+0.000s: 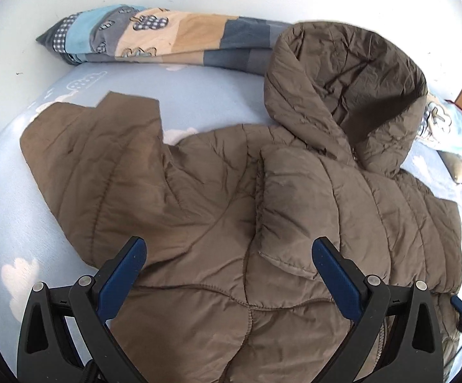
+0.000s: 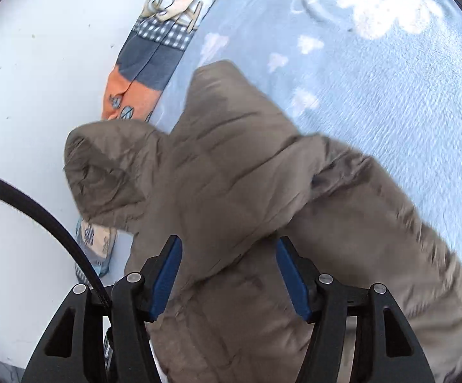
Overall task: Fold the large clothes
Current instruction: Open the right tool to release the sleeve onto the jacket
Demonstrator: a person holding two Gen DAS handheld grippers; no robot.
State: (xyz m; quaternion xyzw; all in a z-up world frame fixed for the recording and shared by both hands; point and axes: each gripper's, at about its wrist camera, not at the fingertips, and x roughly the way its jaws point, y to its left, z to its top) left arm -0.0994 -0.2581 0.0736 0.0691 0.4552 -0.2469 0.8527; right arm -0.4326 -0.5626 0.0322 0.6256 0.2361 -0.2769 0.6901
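here the left gripper is hovering with its jaws spread wide and nothing between them, poised over the brown puffer jacket, likely choosing an edge to take; the right gripper is likewise standing open and empty above it; the jacket is lying across the pale blue bed sheet, one sleeve folded over its body, its hood toward the patterned quilt by the wall.
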